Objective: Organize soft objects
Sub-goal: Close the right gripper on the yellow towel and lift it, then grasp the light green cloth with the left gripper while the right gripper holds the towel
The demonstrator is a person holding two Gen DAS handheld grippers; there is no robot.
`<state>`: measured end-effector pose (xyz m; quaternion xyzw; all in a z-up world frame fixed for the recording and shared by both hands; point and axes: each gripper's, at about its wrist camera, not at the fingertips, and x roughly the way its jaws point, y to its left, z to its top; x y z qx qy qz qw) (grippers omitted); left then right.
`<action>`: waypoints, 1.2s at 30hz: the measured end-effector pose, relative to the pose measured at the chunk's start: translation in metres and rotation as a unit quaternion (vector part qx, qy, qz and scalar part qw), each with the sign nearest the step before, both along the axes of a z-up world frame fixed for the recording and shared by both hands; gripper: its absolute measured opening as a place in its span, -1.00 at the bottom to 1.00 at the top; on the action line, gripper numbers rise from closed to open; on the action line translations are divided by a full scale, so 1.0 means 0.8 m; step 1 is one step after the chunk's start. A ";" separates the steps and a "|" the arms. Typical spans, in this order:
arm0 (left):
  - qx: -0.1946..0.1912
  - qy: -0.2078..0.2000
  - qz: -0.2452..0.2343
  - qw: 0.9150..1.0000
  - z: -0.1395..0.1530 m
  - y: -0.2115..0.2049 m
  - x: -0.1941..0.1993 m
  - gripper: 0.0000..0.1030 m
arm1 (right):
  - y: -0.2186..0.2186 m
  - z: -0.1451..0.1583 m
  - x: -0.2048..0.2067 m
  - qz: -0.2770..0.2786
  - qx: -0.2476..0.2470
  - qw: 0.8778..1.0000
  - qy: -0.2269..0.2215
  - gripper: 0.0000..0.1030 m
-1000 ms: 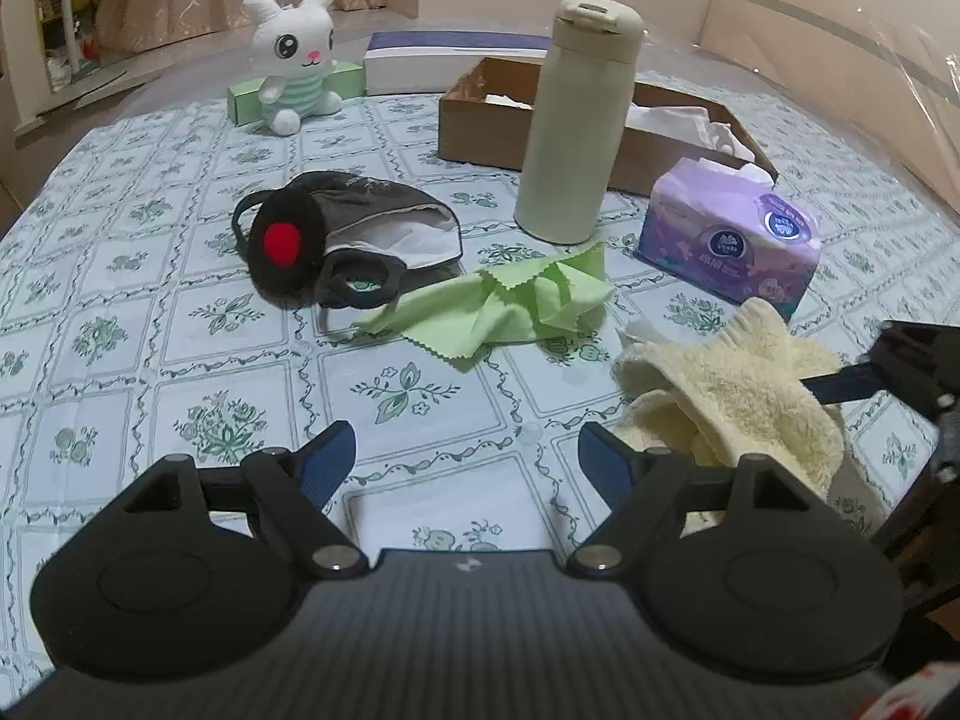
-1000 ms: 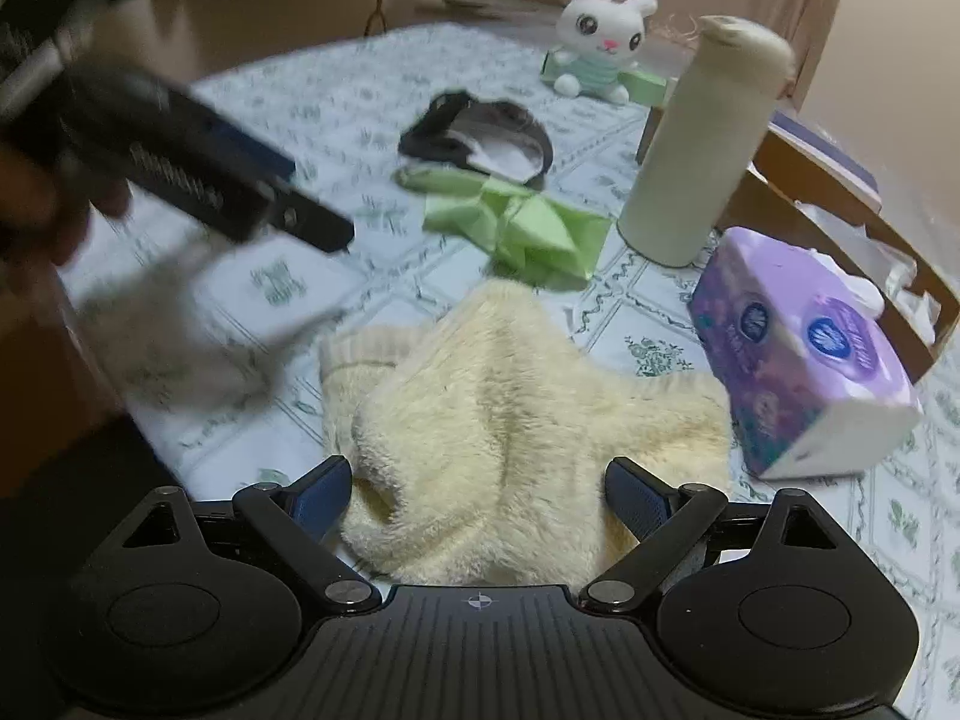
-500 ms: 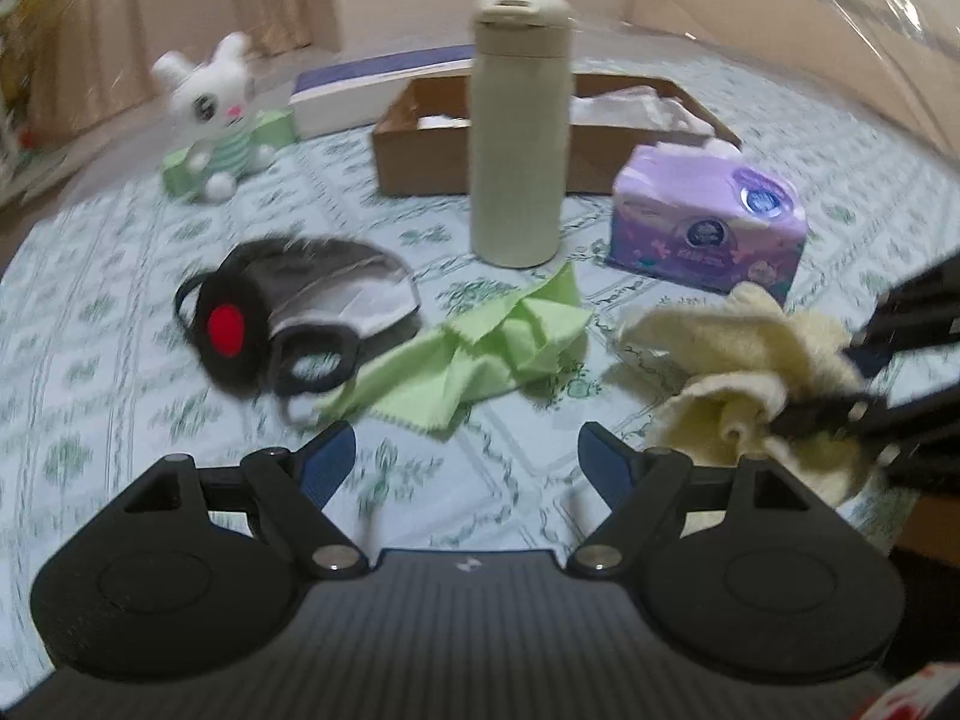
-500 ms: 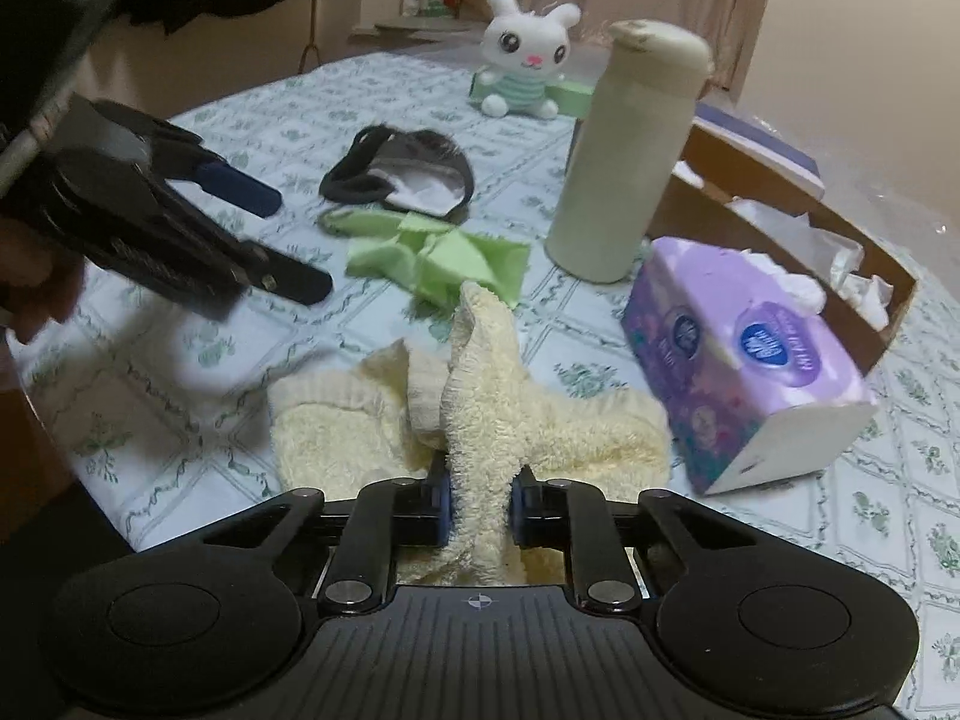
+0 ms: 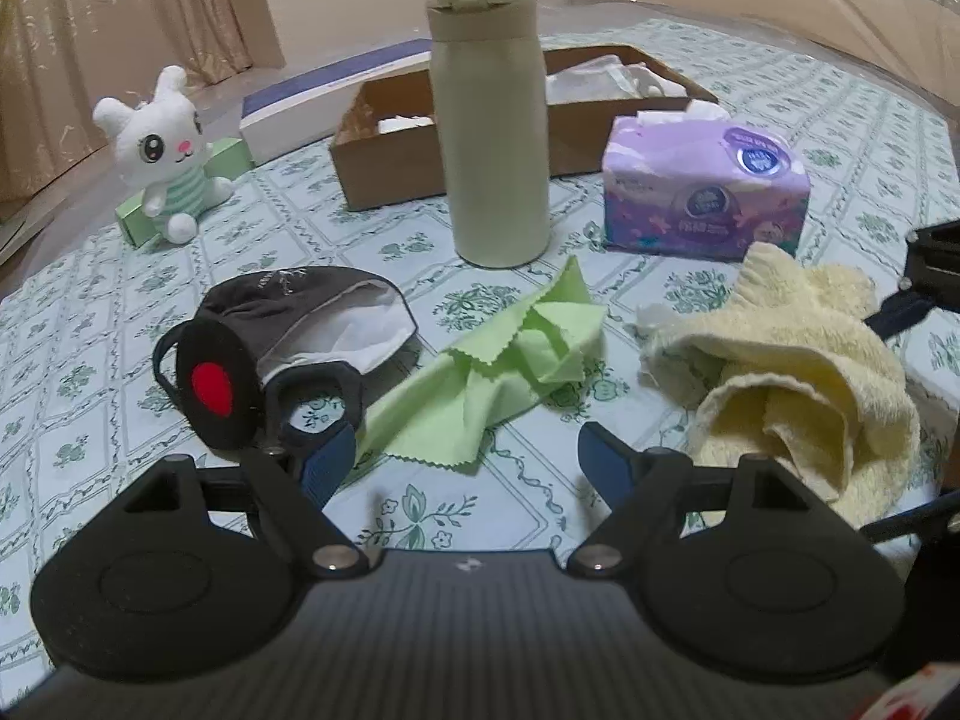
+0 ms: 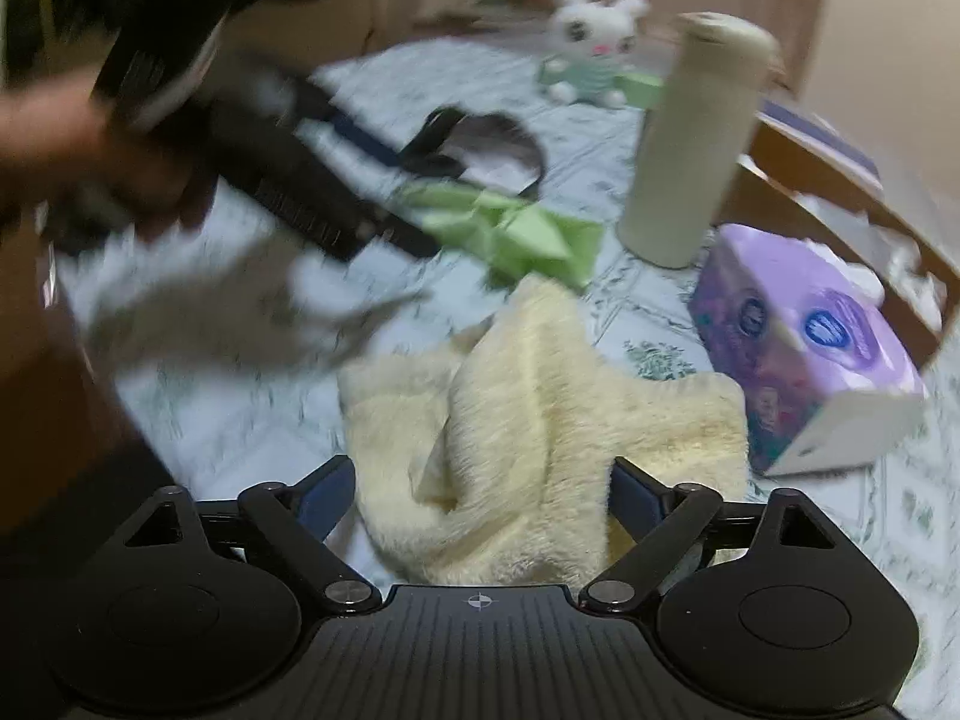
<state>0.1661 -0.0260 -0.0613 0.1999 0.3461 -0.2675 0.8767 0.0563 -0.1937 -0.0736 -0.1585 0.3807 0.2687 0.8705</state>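
Observation:
A crumpled yellow towel [image 6: 540,396] lies on the patterned tablecloth between the fingers of my right gripper [image 6: 480,480]. Its jaws are opening and the pads stand apart from the towel's fold. My left gripper [image 5: 465,450] hangs open over the near edge of a green cloth [image 5: 498,360], nothing between its fingers. Its left fingertip is close to a black and grey mask with a red spot [image 5: 288,330]. A white bunny plush [image 5: 159,144] sits far left. The yellow towel [image 5: 780,360] is at the right in the left wrist view.
A tall cream bottle [image 5: 492,120] stands behind the green cloth. A purple tissue pack [image 5: 702,192] lies to its right, a brown cardboard box [image 5: 384,162] with white items behind it. The table edge runs near the towel. A blurred hand holds the left gripper [image 6: 312,180].
My right gripper pinched a fold of the yellow towel half a second ago and has opened again, leaving it bunched up. My left gripper rolled and moved closer to the green cloth and mask.

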 end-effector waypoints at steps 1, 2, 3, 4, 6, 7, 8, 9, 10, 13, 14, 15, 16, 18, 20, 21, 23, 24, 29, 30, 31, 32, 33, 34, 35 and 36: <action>0.002 0.000 -0.004 1.000 -0.001 -0.001 0.000 0.54 | 0.007 -0.006 -0.004 0.008 -0.028 0.999 -0.012 0.73; 0.005 0.000 -0.006 1.000 -0.003 -0.002 0.001 0.54 | 0.010 -0.011 -0.004 0.011 -0.044 0.999 -0.022 0.73; 0.007 -0.001 -0.009 1.000 -0.004 -0.003 0.001 0.54 | 0.010 -0.013 -0.002 0.008 -0.046 0.999 -0.024 0.73; 0.009 -0.003 -0.014 1.000 -0.005 -0.004 0.001 0.54 | 0.009 -0.015 0.002 0.001 -0.039 0.999 -0.018 0.73; 0.012 -0.007 -0.021 1.000 -0.006 -0.005 0.001 0.54 | 0.006 -0.016 0.010 -0.016 -0.029 0.999 -0.017 0.72; 0.012 -0.008 -0.024 1.000 -0.006 -0.005 0.002 0.54 | 0.005 -0.017 0.016 -0.024 -0.034 0.999 -0.020 0.65; 0.012 -0.010 -0.027 1.000 -0.006 -0.006 0.002 0.54 | 0.005 -0.019 0.020 -0.024 -0.037 0.999 -0.024 0.50; 0.012 -0.011 -0.030 0.999 -0.006 -0.006 0.003 0.54 | 0.005 -0.018 0.022 -0.024 -0.034 0.999 -0.029 0.36; 0.013 -0.011 -0.033 0.999 -0.007 -0.007 0.004 0.54 | 0.005 -0.016 0.024 -0.026 -0.036 0.998 -0.035 -0.01; 0.017 -0.016 -0.045 0.999 -0.008 -0.011 0.008 0.54 | 0.007 -0.012 0.032 -0.026 -0.060 0.997 -0.048 -0.51; 0.019 -0.017 -0.048 0.999 -0.009 -0.013 0.009 0.54 | 0.002 -0.011 0.037 -0.029 -0.049 0.998 -0.040 -0.53; 0.021 -0.017 -0.052 0.998 -0.010 -0.015 0.010 0.54 | -0.003 -0.007 0.039 -0.034 -0.035 0.998 -0.034 -0.55; 0.023 -0.018 -0.058 0.998 -0.011 -0.017 0.012 0.54 | -0.009 -0.002 0.041 -0.040 -0.019 0.999 -0.031 -0.56; 0.029 -0.018 -0.069 0.997 -0.014 -0.023 0.015 0.54 | -0.022 0.008 0.046 -0.060 0.016 0.998 -0.026 -0.56; 0.038 -0.018 -0.077 0.996 -0.017 -0.030 0.022 0.49 | -0.031 0.017 0.047 -0.078 0.035 0.996 -0.031 -0.57; 0.043 -0.018 -0.078 0.996 -0.019 -0.033 0.025 0.47 | -0.035 0.020 0.048 -0.085 0.041 0.995 -0.033 -0.57; 0.050 -0.016 -0.080 0.995 -0.023 -0.040 0.033 0.35 | -0.039 0.022 0.051 -0.093 0.049 0.994 -0.028 -0.56; 0.050 -0.014 -0.080 0.995 -0.025 -0.043 0.037 0.27 | -0.039 0.020 0.052 -0.093 0.050 0.994 -0.026 -0.56; 0.052 -0.012 -0.078 0.996 -0.027 -0.055 0.045 -0.83 | -0.033 0.009 0.054 -0.077 0.040 0.996 -0.015 -0.34; 0.054 -0.011 -0.077 0.996 -0.027 -0.056 0.044 -0.92 | -0.032 0.007 0.053 -0.073 0.038 0.997 -0.015 -0.27; 0.054 -0.011 -0.076 0.996 -0.026 -0.056 0.042 -0.92 | -0.032 0.008 0.051 -0.066 0.041 0.997 -0.015 -0.04; 0.050 -0.010 -0.075 0.996 -0.024 -0.055 0.039 -0.94 | -0.033 0.009 0.049 -0.061 0.042 0.997 -0.015 0.28; 0.044 -0.007 -0.072 0.996 -0.022 -0.053 0.037 -0.94 | -0.033 0.011 0.045 -0.053 0.044 0.998 -0.015 0.45; 0.034 -0.003 -0.068 0.997 -0.018 -0.050 0.033 -0.94 | -0.033 0.012 0.041 -0.046 0.045 0.998 -0.017 0.63; 0.026 -0.001 -0.063 0.998 -0.015 -0.046 0.029 -0.95 | -0.035 0.014 0.036 -0.039 0.045 0.998 -0.018 0.67; 0.019 0.002 -0.056 0.998 -0.011 -0.042 0.025 -0.95 | -0.035 0.015 0.032 -0.035 0.043 0.998 -0.017 0.68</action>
